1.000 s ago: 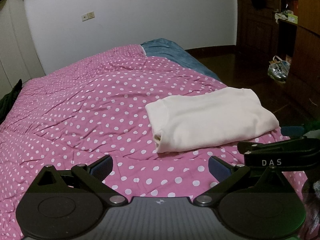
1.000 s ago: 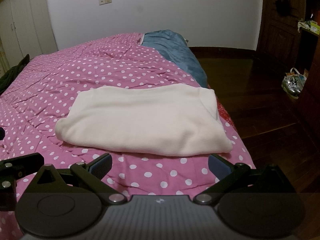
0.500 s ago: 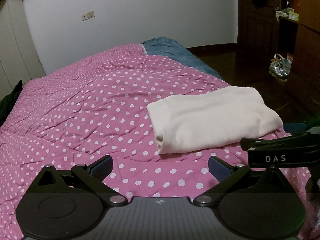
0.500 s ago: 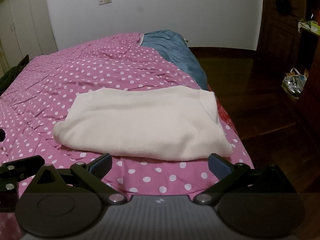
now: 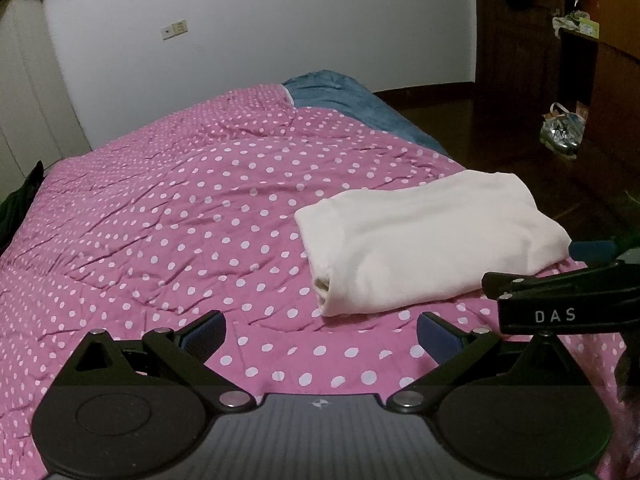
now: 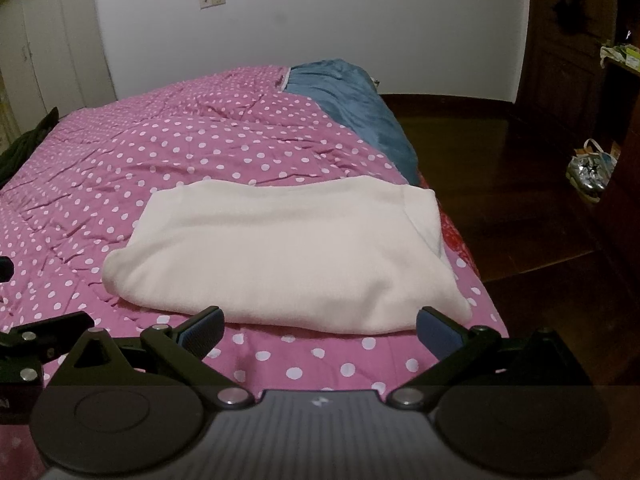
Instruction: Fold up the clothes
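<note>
A cream garment (image 5: pixel 432 240) lies folded into a thick rectangle on the pink polka-dot bedspread (image 5: pixel 180 220), near the bed's right edge. In the right wrist view the garment (image 6: pixel 288 252) lies straight ahead, its near edge just beyond the fingertips. My left gripper (image 5: pixel 320 334) is open and empty, above the bedspread, to the left of and short of the garment. My right gripper (image 6: pixel 320 330) is open and empty, just short of the garment's near edge. The right gripper's body, marked DAS (image 5: pixel 560 304), shows at the right of the left wrist view.
A blue blanket (image 6: pixel 352 108) lies at the bed's far right corner. Dark clothing (image 5: pixel 20 200) sits at the bed's left edge. The dark wooden floor (image 6: pixel 500 184) drops off right of the bed, with a bag (image 6: pixel 590 170) by the wooden furniture.
Both grippers have drawn slightly back and lower from the folded garment, which now sits a little higher in both views. The garment itself has not moved.
</note>
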Available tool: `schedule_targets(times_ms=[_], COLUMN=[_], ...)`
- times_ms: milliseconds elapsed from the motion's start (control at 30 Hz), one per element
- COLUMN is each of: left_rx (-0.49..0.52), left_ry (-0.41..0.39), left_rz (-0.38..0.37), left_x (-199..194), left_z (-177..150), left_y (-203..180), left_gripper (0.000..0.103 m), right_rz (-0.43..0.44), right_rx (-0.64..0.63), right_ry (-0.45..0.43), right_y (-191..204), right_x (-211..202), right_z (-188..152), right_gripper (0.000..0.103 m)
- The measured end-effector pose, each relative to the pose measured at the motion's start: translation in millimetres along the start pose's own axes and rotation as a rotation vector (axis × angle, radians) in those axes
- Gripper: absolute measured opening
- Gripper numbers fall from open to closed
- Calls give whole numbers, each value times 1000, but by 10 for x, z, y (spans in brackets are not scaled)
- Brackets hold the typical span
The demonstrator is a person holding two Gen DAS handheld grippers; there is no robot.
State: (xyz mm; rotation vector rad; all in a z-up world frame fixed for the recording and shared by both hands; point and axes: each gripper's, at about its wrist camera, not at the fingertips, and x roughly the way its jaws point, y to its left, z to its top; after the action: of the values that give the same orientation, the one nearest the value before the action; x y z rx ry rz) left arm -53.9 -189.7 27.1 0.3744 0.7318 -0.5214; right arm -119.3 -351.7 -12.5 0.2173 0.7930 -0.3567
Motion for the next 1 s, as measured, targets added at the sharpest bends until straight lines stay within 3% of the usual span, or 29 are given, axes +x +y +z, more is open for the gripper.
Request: schedule_targets(times_ms=[1000], left_rx=[-29], left_ry=[14], left_rz=[32], left_x=[442], left_z=[207], left_y=[172], left_gripper=[103], right_rz=[-9], right_rx=[-85], right_ry=[-17], right_y=[74], right_x=[309], right_z=[294], right_gripper=[103])
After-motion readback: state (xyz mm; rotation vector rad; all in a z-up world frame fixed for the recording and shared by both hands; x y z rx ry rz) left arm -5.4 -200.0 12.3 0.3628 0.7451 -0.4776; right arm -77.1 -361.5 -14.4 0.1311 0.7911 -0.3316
